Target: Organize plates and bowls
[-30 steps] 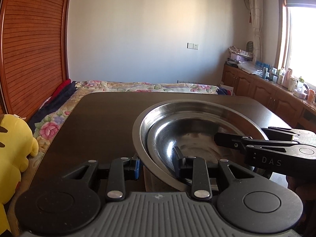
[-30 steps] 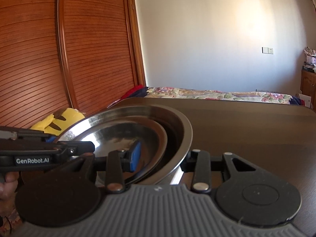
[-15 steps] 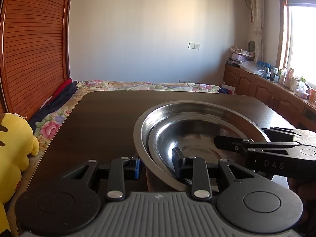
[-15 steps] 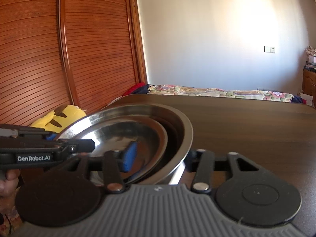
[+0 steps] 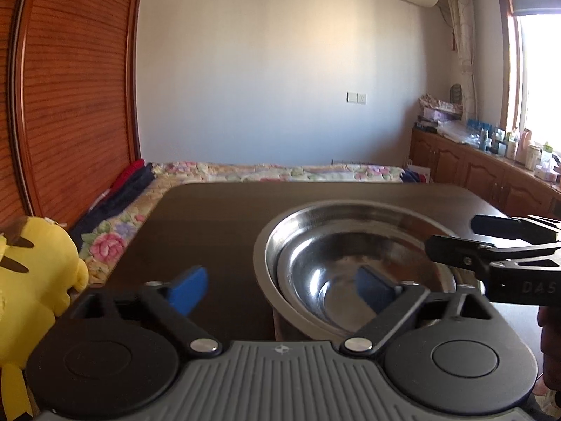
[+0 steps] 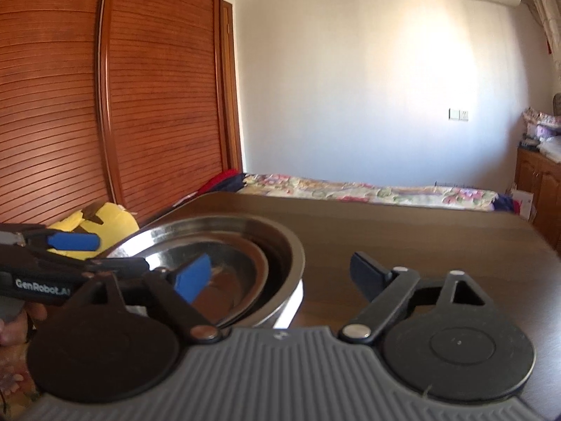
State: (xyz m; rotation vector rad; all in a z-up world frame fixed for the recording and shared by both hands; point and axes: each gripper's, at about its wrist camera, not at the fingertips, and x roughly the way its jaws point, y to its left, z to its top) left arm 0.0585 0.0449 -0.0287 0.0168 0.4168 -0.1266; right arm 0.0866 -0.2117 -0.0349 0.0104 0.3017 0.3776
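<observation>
**Both grippers let go of the nested bowls**

A second ago I had each gripper pinched on the rim of the steel stack, one from either side. Now both have released. My left gripper (image 5: pixel 284 286) stands with its jaws spread wide: one blue pad hangs over bare wood to the left of the stack, the other sits over the inside of the smaller bowl, and neither is pressing on metal as far as I can see. My right gripper (image 6: pixel 282 273) is just as wide, its blue pad over the bowl interior and its other finger out over the bench (image 6: pixel 438 238), clear of the rim.

The task's things are where I want them: the smaller steel bowl (image 5: pixel 350 280) sits nested inside the large steel bowl (image 5: pixel 350 217), and the pair rests on the dark wooden bench near its front edge, between my two tools. In the right wrist view the same nested pair (image 6: pixel 224 256) looks settled, rims roughly level, with the inner bowl off-centre toward the near-left side.

I read this as the stacking step being done: the pair has been set down and freed. What remains, I judge, is backing both grippers away without clipping a rim, since each has a finger over the bowl. No other dishes show in either view, so I cannot tell if more remain.

The yellow plush toy (image 5: pixel 31 273) lies off the bench, out of the way.
</observation>
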